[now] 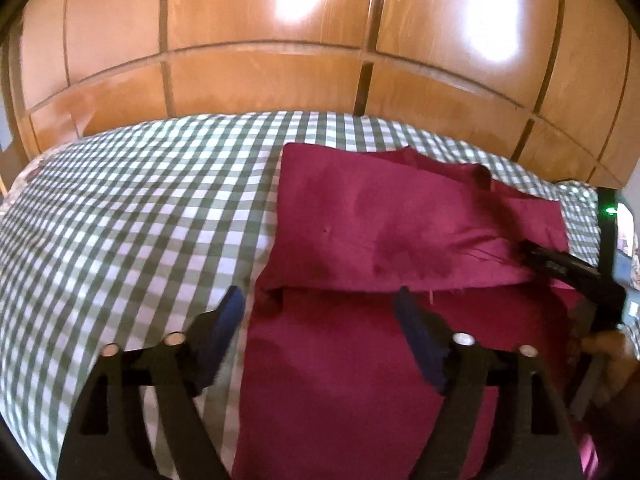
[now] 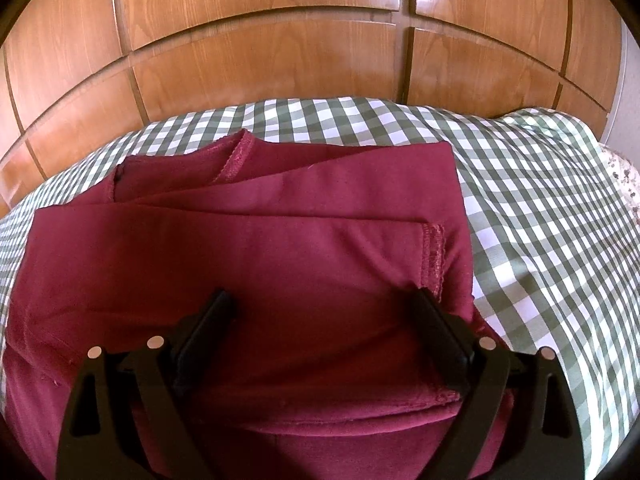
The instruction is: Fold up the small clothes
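A dark red garment (image 1: pixel 380 232) lies partly folded on a green and white checked bed cover (image 1: pixel 132 216). My left gripper (image 1: pixel 320 300) is open and empty, held over the garment's left edge, by the near edge of a folded-over layer. My right gripper (image 2: pixel 324 304) is open and empty, over the near right part of the garment (image 2: pixel 280 248), where a hemmed sleeve end (image 2: pixel 434 252) is folded in. The right gripper also shows at the right of the left wrist view (image 1: pixel 568 268), resting at the garment's right side.
Wooden wardrobe doors (image 1: pixel 280 64) stand right behind the bed. The checked cover (image 2: pixel 540 216) spreads bare to the left and right of the garment. A patterned fabric edge (image 2: pixel 624 184) shows at the far right.
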`<state>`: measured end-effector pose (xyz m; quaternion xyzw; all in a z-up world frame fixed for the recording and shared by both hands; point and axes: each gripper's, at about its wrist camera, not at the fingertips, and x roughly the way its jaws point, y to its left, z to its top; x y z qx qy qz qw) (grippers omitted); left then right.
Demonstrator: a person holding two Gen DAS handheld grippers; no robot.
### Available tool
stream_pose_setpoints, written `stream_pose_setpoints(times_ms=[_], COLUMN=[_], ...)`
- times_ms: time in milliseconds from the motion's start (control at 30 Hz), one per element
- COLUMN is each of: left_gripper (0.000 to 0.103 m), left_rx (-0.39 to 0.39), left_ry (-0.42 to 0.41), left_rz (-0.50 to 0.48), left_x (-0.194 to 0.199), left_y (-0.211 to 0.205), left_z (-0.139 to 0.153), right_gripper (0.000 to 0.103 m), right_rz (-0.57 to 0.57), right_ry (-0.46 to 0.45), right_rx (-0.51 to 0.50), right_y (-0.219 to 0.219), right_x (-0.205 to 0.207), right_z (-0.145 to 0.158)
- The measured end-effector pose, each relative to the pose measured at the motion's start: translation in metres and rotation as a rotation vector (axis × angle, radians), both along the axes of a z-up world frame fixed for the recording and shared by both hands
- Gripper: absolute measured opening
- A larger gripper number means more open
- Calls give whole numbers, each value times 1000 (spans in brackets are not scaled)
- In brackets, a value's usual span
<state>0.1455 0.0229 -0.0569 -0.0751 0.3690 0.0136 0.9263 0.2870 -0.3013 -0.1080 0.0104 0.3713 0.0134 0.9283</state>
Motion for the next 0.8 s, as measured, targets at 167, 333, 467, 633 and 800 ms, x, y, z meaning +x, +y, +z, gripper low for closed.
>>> stream_pose_setpoints(times_ms=[167, 333, 467, 633, 800], left_gripper=[83, 83, 83, 83, 83], left_rx=[5, -11, -14, -8, -7], left_ry=[-30, -22, -8, 11, 38], left_rz=[-4, -5, -13, -31, -37], left_x=[-25, -41, -50, -62, -70], left_y=[3, 9, 9, 8, 8], left_z=[8, 7, 3, -5, -15], right_gripper=[94, 100, 101, 101, 101], right_rz=[-8, -10, -17, -18, -25], right_ry=[0, 25, 40, 27, 45], right_rx=[-29, -35, -14, 21, 90], right_y=[4, 5, 4, 0, -16], right_x=[-1, 0, -8, -31, -57], right_z=[0, 2, 7, 16, 17])
